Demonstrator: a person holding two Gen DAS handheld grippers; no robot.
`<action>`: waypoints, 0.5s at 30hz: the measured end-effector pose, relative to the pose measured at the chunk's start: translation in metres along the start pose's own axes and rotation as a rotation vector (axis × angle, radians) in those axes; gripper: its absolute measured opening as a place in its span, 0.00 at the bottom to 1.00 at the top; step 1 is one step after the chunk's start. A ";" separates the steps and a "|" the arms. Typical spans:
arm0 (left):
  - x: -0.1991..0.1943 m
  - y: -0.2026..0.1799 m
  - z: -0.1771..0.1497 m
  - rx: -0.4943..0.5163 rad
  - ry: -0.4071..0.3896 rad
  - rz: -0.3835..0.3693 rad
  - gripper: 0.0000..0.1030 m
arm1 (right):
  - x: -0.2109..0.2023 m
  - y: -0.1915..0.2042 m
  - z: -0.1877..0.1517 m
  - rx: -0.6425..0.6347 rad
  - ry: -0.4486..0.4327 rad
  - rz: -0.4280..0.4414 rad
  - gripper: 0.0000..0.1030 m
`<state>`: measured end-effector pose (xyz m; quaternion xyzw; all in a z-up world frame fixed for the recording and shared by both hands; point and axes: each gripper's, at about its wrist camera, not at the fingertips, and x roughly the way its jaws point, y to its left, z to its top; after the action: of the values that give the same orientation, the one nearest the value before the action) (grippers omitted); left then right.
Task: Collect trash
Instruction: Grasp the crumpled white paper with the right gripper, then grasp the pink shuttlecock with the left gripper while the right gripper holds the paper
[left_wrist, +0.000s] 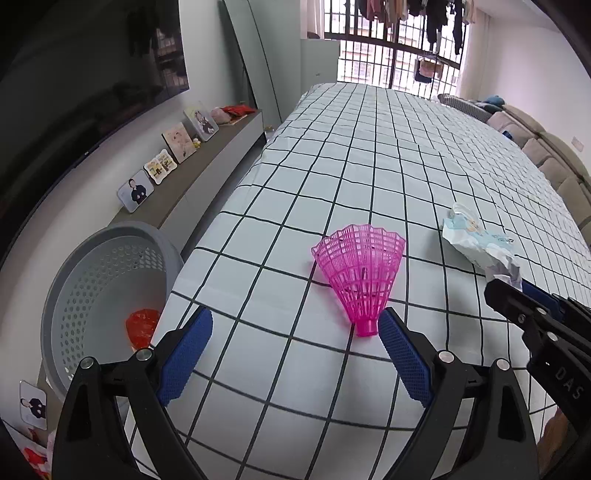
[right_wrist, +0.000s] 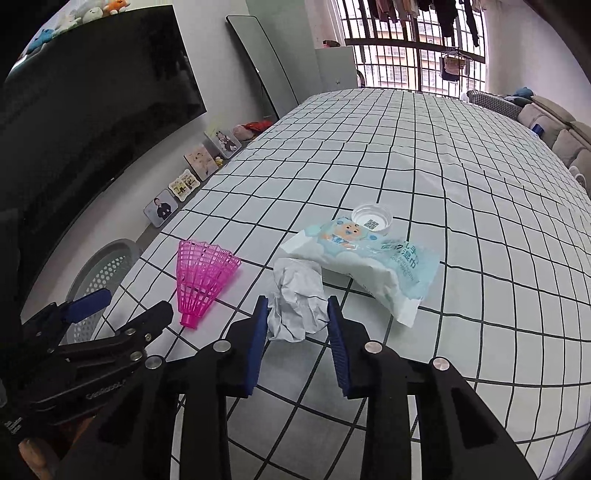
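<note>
A pink plastic shuttlecock skirt (left_wrist: 360, 275) lies on the checked tablecloth (left_wrist: 388, 147), also in the right wrist view (right_wrist: 201, 280). My left gripper (left_wrist: 295, 325) is open, its right pad beside the shuttlecock's base. A crumpled white paper ball (right_wrist: 297, 304) sits between the pads of my right gripper (right_wrist: 297, 312), which is shut on it. A light blue wet-wipe packet (right_wrist: 373, 266) and a white bottle cap (right_wrist: 372, 219) lie just beyond. The grey perforated basket (left_wrist: 107, 291) stands off the table's left edge, holding a red item (left_wrist: 142, 326).
A low cabinet with photo frames (left_wrist: 166, 162) and a dark TV run along the left wall. A beige sofa (left_wrist: 554, 158) is at the right. The table's left edge drops off next to the basket.
</note>
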<state>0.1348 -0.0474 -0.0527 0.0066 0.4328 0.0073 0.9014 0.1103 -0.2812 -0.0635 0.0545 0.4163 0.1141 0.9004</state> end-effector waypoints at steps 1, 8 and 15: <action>0.002 -0.002 0.002 0.001 0.000 0.000 0.87 | -0.001 -0.001 0.000 0.007 -0.003 0.001 0.30; 0.021 -0.015 0.009 0.041 0.012 0.003 0.87 | -0.011 -0.015 0.003 0.055 -0.022 0.002 0.30; 0.033 -0.027 0.012 0.077 0.024 0.005 0.85 | -0.017 -0.017 0.006 0.072 -0.036 0.014 0.30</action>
<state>0.1647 -0.0741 -0.0714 0.0421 0.4437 -0.0072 0.8952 0.1065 -0.3018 -0.0502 0.0917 0.4033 0.1044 0.9044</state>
